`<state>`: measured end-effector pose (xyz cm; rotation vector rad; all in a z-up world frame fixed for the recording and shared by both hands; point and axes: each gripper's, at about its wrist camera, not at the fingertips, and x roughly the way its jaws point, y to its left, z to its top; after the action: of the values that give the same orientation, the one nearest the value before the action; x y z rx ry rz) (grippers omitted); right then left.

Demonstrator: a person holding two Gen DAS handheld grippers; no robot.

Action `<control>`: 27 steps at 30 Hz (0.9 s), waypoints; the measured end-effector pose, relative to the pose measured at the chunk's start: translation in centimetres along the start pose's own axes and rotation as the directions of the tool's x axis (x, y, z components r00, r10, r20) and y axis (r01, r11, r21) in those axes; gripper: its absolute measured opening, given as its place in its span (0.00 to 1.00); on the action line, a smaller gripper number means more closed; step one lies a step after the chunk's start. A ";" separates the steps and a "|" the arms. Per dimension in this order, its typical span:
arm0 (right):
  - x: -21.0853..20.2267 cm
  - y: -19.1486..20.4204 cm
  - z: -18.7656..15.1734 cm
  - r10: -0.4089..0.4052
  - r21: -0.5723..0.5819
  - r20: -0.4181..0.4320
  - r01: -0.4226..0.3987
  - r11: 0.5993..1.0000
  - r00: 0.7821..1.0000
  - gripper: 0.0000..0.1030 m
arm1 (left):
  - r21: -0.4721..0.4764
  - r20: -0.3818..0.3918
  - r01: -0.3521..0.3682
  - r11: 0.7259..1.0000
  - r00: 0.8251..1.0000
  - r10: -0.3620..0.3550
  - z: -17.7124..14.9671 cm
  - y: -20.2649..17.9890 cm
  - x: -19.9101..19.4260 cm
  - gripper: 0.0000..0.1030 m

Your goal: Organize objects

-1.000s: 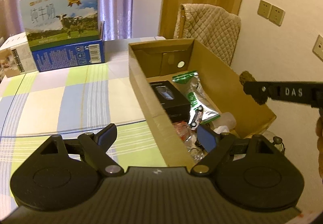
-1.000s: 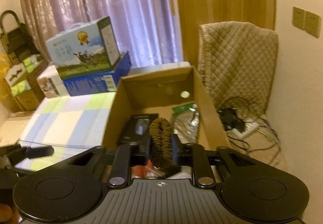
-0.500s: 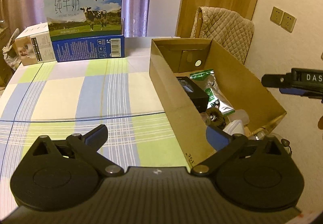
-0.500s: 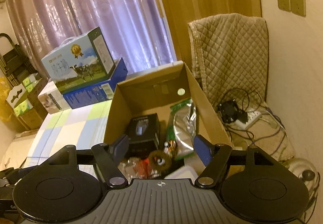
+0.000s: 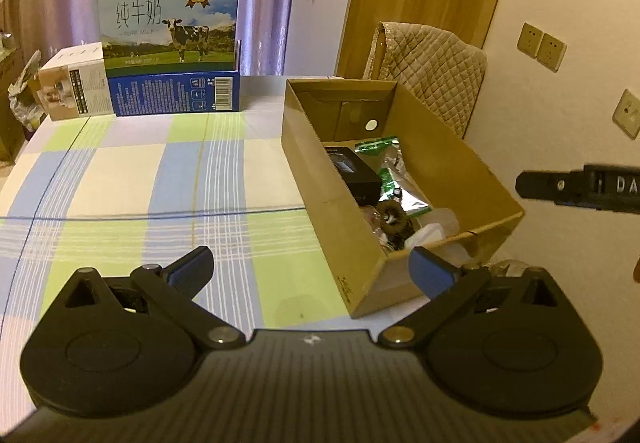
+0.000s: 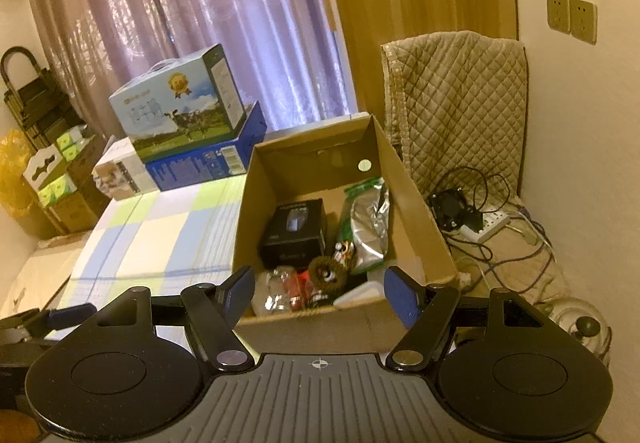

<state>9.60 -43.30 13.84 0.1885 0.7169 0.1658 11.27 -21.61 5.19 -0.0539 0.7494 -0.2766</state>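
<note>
Showing both grippers empty, jaws apart: left gripper [image 5: 311, 270] over checked tablecloth [image 5: 132, 179]; right gripper [image 6: 319, 295] facing cardboard box [image 6: 420, 211], brown scrunchie [image 6: 327, 274] at 12 o'clock.

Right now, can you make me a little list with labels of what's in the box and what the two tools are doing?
box: open cardboard box on the checked tablecloth
inside: black carton, silver pouch with green top, brown scrunchie, small bits I cannot make out
left tool: open, holding nothing
right tool: open, holding nothing
behind: milk carton with a cow
</note>
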 end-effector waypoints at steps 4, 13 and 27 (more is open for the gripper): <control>-1.5 0.9 -1.2 -0.004 -0.032 -0.014 0.004 0.999 1.000 0.67 | -0.024 0.004 -0.006 1.000 1.000 0.006 -0.7 -0.1 -1.4 0.99; -3.9 2.0 -3.9 -0.016 -0.058 -0.046 0.013 0.998 0.999 0.67 | -0.048 0.002 -0.021 0.999 1.000 0.021 -1.8 0.2 -4.4 0.99; -6.2 1.6 -7.5 -0.041 -0.056 -0.085 0.036 0.998 0.996 0.67 | -0.028 -0.029 -0.040 0.999 0.999 0.039 -4.8 -0.8 -6.9 0.99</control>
<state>-0.09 -42.24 12.64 0.1162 0.8002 0.1568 2.99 -20.26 6.40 -0.0622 0.7815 -0.2295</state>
